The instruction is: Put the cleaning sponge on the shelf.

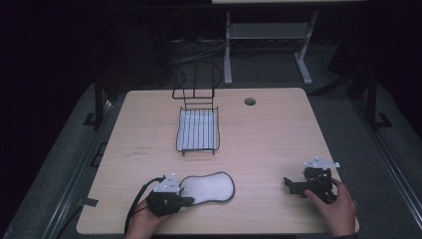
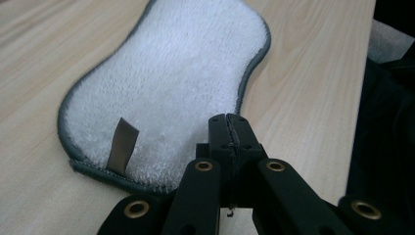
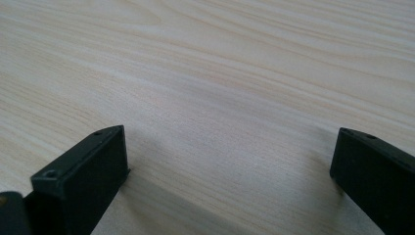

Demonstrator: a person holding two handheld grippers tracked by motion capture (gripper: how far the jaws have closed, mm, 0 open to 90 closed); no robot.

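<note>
My left gripper [image 1: 185, 200] has its jaws pressed together. In the left gripper view the tips meet right at the near edge of the white fuzzy pad [image 2: 166, 83]. I can't tell whether a bit of the grey trim is pinched between them or they're just closed beside it. My guess is I'm after the rim: the pad lies flat, and the edge is the only place to get hold of it.

The pad sits on the table [image 1: 278, 134] near the front edge, left of centre, long axis running left to right. A small tan loop tag [image 2: 122, 145] stands up near its near end, left of my tips and not touched.

My right gripper [image 1: 294, 185] is well off to the right, jaws spread wide over bare wood, nothing between them. It looks parked so it won't get in the way.

The wire rack [image 1: 197, 130] stands past the pad toward the back, low tray facing me, tall frame behind it. There's open table between pad and rack, so that path is free. The risk I see is the table's front edge, which is close to my left hand. If I drag the pad, I'd go forward, not back.
</note>
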